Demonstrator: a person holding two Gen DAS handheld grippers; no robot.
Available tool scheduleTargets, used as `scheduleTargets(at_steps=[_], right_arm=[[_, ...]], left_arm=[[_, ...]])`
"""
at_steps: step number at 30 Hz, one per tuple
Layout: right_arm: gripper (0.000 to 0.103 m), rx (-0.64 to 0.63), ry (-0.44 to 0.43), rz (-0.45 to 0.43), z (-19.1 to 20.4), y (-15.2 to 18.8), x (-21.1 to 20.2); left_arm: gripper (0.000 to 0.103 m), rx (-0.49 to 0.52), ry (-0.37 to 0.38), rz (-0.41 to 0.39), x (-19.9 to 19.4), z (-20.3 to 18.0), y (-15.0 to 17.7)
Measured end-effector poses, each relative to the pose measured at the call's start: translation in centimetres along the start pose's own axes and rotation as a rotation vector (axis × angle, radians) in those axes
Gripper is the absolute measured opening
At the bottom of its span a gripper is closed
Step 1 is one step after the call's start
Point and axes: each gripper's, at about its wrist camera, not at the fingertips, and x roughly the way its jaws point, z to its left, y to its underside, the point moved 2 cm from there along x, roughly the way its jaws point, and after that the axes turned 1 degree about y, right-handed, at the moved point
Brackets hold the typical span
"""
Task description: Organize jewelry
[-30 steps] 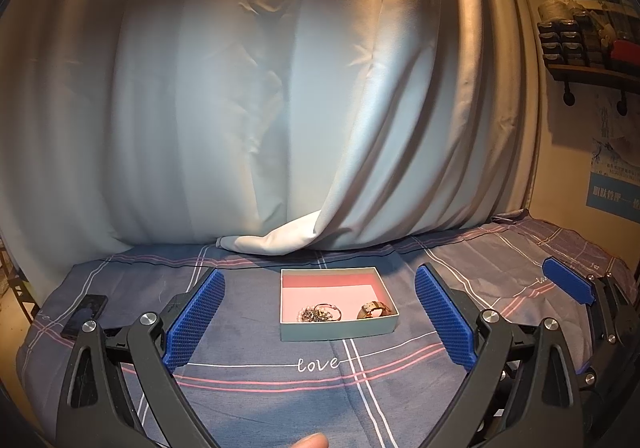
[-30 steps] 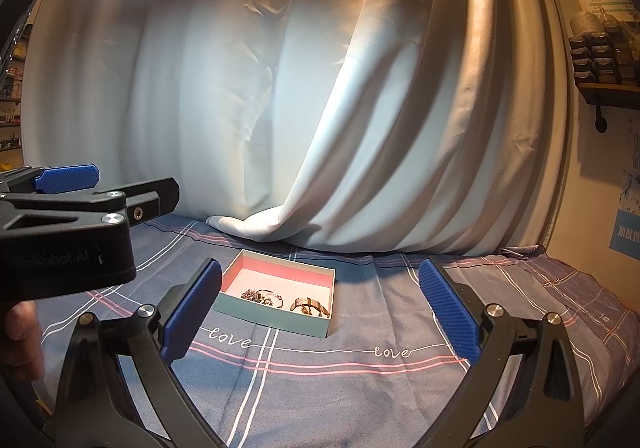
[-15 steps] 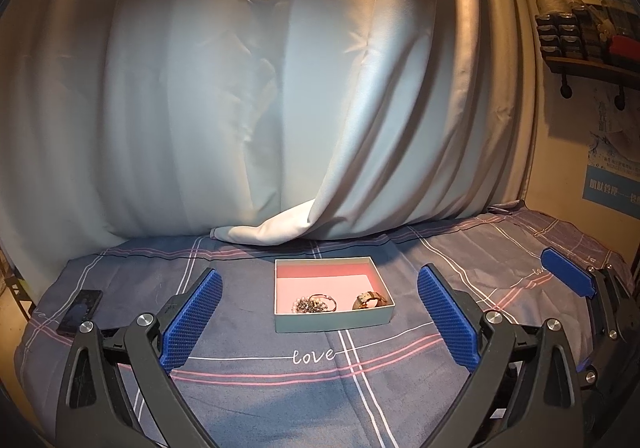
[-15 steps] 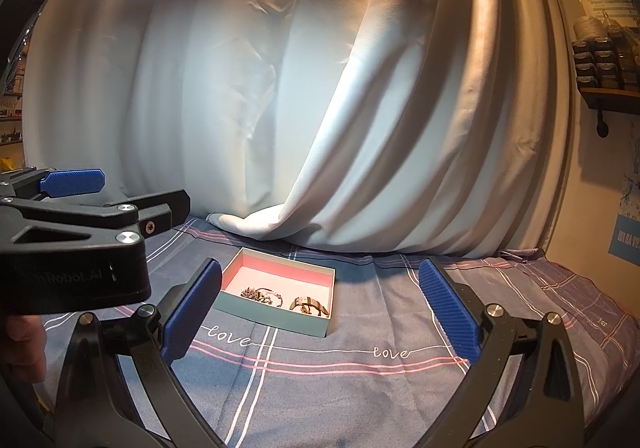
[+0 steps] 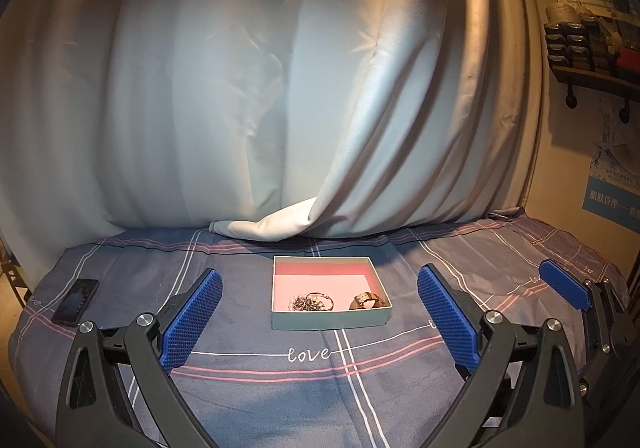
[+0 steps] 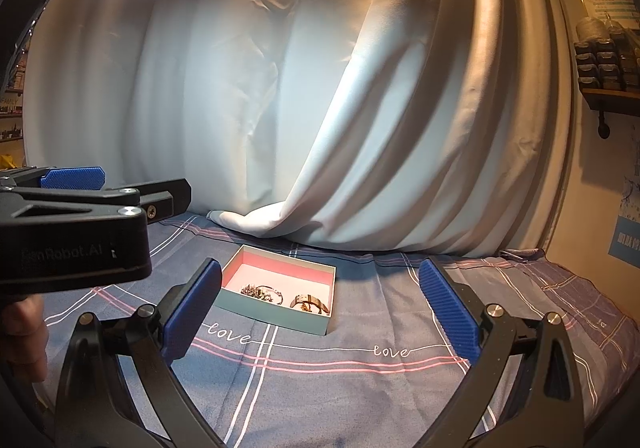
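A teal box with a pink inside sits on the blue checked bedsheet. In it lie a beaded chain with a thin ring and a gold watch-like band. My left gripper is open and empty, held above the sheet with the box ahead between its fingers. My right gripper is open and empty, the box ahead and to its left. The left gripper's body shows at the left of the right wrist view.
A black phone lies on the sheet at the far left. A pale curtain hangs behind and drapes onto the bed near the box. A wall shelf with small items is at the upper right.
Both grippers have risen and drawn back a little from the box. The left gripper sits higher in the right wrist view. The box and jewelry have not moved.
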Motion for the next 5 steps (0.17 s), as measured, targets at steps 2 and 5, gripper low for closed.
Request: scheduleTargets(at_steps=[2,5], right_arm=[[0.097,0.002,-0.001,0.001,-0.05,0.02,0.04],[0.097,-0.001,-0.001,0.004,-0.01,0.06,0.08]], left_arm=[[0.097,0.013,0.013,0.0,0.0,-0.13,0.12],[0.097,0.025,0.002,0.003,0.06,-0.32,0.31]])
